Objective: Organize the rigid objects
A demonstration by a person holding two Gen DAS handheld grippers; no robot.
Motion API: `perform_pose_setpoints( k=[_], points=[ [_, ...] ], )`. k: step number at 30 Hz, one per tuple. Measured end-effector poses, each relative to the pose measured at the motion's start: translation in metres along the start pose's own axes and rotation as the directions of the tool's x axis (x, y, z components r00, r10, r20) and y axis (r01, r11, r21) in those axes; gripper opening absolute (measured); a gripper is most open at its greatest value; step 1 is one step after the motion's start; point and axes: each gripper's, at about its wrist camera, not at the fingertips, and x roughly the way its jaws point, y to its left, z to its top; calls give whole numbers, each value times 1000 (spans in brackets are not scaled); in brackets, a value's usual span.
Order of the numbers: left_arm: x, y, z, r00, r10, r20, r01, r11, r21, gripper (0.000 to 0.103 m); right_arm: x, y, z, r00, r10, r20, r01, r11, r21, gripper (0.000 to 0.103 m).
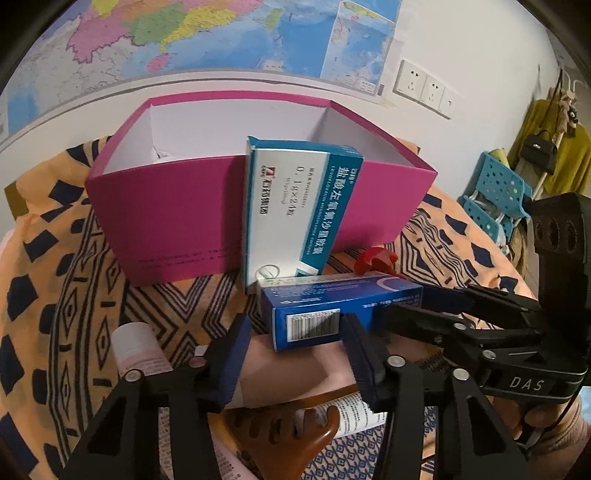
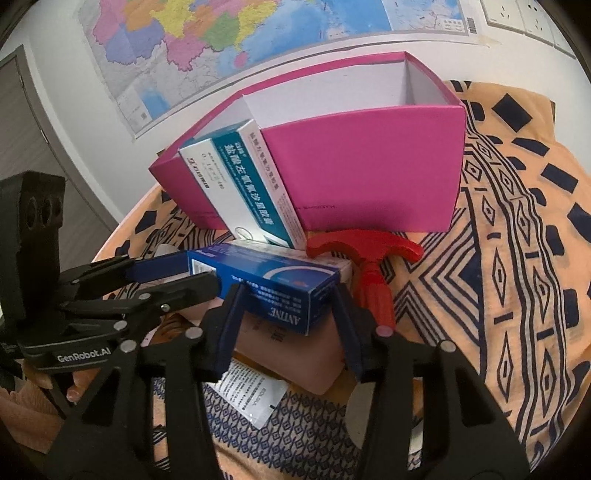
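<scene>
both grippers were on the same blue carton (image 1: pixel 325 310), one at each end. it lay flat on top of a pale pink box (image 1: pixel 291 373), just in front of the pink storage box (image 1: pixel 177 218).

left gripper (image 1: pixel 295 347): the barcode end of the blue carton sat between its two fingers. the right finger's pad (image 1: pixel 360 354) lay against the carton's edge; the left pad (image 1: pixel 231 354) stood a little off it, with a gap showing. whether it was really clamped could not be told from either view.

right gripper (image 2: pixel 284 317): its fingers straddled the other end of the carton, the one printed with lettering. both pads (image 2: pixel 232 325) looked close against the carton's sides, so it read as a grasp on the blue carton.

a white and teal medicine box (image 1: pixel 295 210) stood tilted, leaning against the front wall of the pink storage box, its lower end just behind the blue carton. the storage box was open at the top, white inside; nothing could be made out in it from these angles.

a red plastic hammer (image 2: pixel 365 258) lay on the cloth beside the carton, head toward the storage box. a small pale bottle (image 1: pixel 136 350) stood near the left gripper. a printed sachet (image 2: pixel 247 395) lay below the pink box. all of it rested on an orange patterned cloth (image 2: pixel 517 258). a map (image 1: pixel 221 33) hung on the wall behind.
</scene>
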Motion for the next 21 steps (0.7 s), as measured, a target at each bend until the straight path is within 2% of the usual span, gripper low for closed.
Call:
perform_pose_setpoints(
  k=[2,9,21],
  points=[
    [2,-1,1,1000,-19,-9,19,1000,0,46,1,0,0,1000,4,0,-4,1000,-2,50],
    [3,-4,1,1000,-11,-8,11,1000,-1,46,2,1,1,1000,-2,4,2,1000,-13,47],
    [-22,-6,-4,1000,-14,22,14,1000,4,46,-13,12,-1,999,30,36,-28,999,-43,47]
  ],
)
